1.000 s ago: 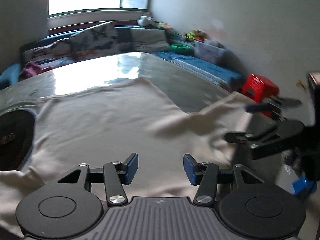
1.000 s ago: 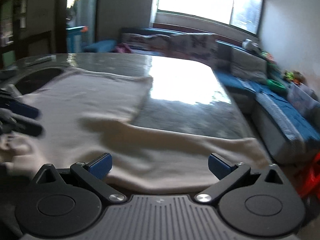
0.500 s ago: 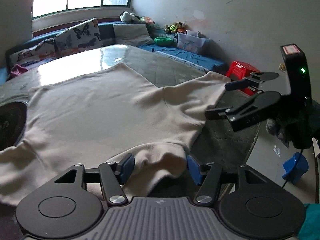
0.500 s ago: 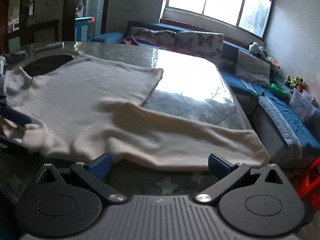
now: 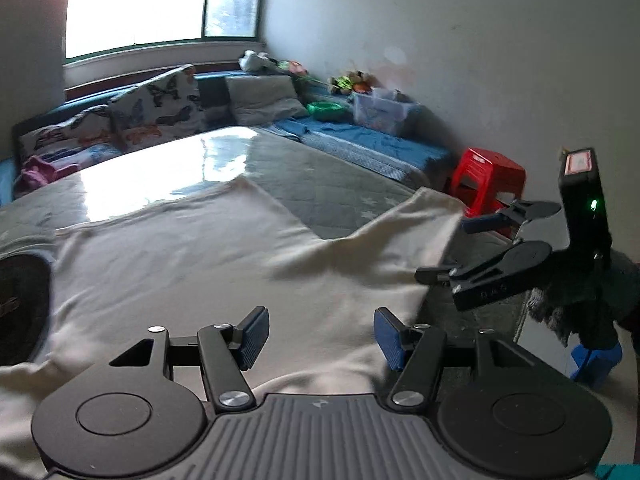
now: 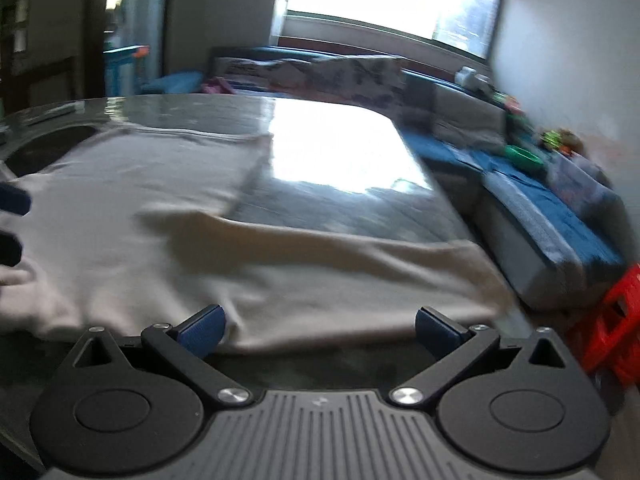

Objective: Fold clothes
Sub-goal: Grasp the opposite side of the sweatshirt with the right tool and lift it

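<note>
A cream long-sleeved top [image 5: 192, 256] lies spread flat on the glossy grey table [image 5: 328, 184]; it also shows in the right wrist view [image 6: 280, 256]. My left gripper [image 5: 320, 338] is open and empty, hovering over the top's near edge. My right gripper [image 6: 318, 326] is open and empty at the edge of the sleeve and hem, close to the table's near edge. In the left wrist view the right gripper [image 5: 460, 248] stands to the right, by the sleeve's end. The left gripper's blue fingertips [image 6: 12, 204] show at the far left of the right wrist view.
A dark round opening [image 5: 20, 304] is set in the table at the left. A red plastic stool [image 5: 488, 184] stands past the table's right edge. A blue sofa with cushions [image 5: 160, 120] and a clear box [image 5: 380, 110] line the wall behind.
Both grippers have moved forward over the top's near edge. The bunched near edge of half a second ago now lies flatter. Both stay open.
</note>
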Motion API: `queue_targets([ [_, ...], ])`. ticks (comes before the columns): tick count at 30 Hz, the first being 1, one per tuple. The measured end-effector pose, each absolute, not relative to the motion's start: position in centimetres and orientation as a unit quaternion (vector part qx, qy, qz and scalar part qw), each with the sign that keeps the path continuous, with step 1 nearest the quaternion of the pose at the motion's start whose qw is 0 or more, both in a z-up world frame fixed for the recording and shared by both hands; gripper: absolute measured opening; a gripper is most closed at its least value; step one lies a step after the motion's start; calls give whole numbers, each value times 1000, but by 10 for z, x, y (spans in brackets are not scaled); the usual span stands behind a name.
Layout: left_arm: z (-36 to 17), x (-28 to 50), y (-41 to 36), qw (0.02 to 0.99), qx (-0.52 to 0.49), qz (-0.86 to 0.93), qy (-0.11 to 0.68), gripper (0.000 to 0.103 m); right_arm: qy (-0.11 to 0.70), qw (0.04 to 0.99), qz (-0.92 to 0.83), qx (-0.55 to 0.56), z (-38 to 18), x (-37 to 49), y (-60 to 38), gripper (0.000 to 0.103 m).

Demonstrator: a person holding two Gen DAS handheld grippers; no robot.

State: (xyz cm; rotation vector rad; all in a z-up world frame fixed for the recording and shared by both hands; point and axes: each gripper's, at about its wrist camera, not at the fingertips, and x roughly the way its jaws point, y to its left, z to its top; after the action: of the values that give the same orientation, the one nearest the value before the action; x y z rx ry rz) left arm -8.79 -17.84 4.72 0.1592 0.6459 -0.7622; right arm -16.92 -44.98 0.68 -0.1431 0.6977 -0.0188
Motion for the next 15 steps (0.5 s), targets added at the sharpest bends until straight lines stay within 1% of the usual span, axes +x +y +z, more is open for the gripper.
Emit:
queue_targets([
  [1, 45, -87, -185, 872, 80, -369, 311, 61, 343, 937, -23, -66, 7, -170, -457, 98],
  [3, 39, -85, -197, 868, 86, -376, 313, 60, 344, 936, -45, -55, 7, -170, -472, 97],
  [4, 37, -84, -203, 866, 89, -379, 314, 60, 343, 937, -53, -41, 8, -169, -480, 95],
  [7, 29, -83, -214, 860, 94, -384, 322, 60, 341, 937, -71, 0, 11, -167, -505, 86],
  [11, 21, -85, -219, 854, 101, -385, 334, 60, 339, 936, -93, 34, 10, -155, -535, 78],
  [13, 19, -85, -220, 853, 102, -383, 338, 60, 341, 933, -98, 52, 9, -148, -547, 66],
  [15, 18, -84, -220, 853, 102, -381, 341, 60, 345, 931, -98, 70, 7, -142, -555, 59],
])
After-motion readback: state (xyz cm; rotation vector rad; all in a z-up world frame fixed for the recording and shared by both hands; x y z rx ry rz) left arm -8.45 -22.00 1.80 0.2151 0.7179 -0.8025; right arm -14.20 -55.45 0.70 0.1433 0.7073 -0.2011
